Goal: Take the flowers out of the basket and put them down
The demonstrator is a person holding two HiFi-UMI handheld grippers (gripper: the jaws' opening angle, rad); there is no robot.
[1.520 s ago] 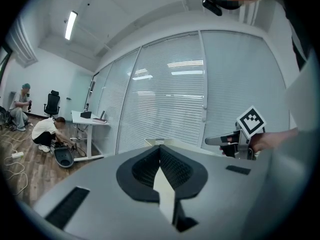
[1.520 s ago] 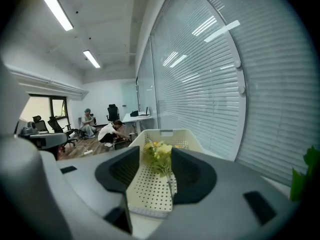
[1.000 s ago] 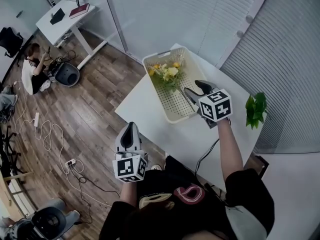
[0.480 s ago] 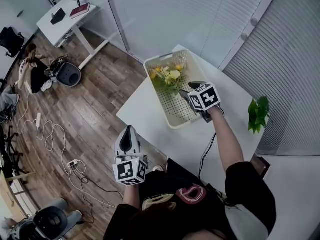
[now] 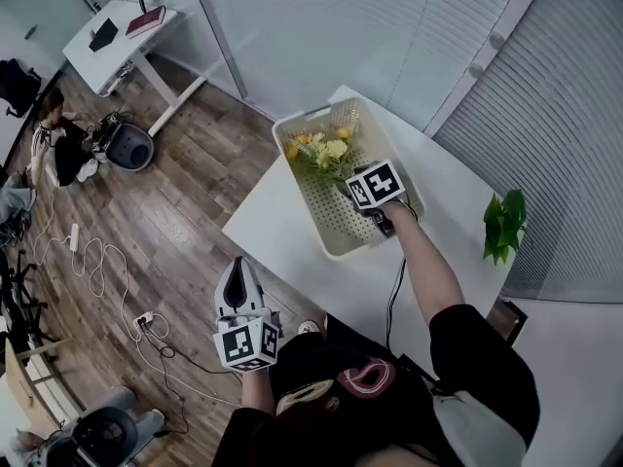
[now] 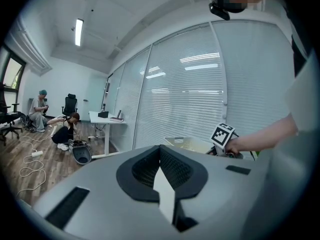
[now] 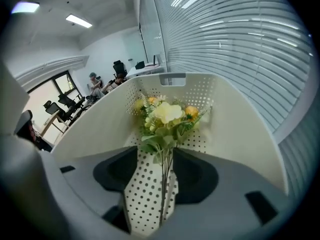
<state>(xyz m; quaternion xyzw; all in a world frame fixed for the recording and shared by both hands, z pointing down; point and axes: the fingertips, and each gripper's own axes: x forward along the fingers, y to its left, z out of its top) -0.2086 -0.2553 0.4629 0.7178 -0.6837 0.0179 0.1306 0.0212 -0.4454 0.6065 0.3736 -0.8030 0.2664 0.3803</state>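
Flowers point(image 7: 167, 115) lie in the basket point(image 7: 240, 134). Their thin stems run back between the jaws of our right gripper point(image 7: 156, 159), and the heads sit just ahead of its tips. The jaws stand spread, 1 on each side of the stems, and we see neither pad pressing on them. We judge the step in hand to be the reach for the pick, since nothing has left the basket yet. The next move, as we read it, calls for squeezing onto the bunched stems behind the leaves. After that comes a straight lift until the heads are above the rim.

Under the tips is the perforated basket floor. The 2 long walls rise to the gripper's left and right, and the end wall with its handle slot stands just beyond the blooms. That leaves upward as the only open way out.

Behind the gripper, and to its right, the white table point(image 5: 292, 236) shows bare top for setting down. To its left the table edge runs just beside the basket, with wood floor below. A green plant point(image 5: 504, 224) stands well apart on the far right.

Our left gripper point(image 5: 237, 278) hangs off the table over the floor. Its jaws are drawn together with nothing between them.
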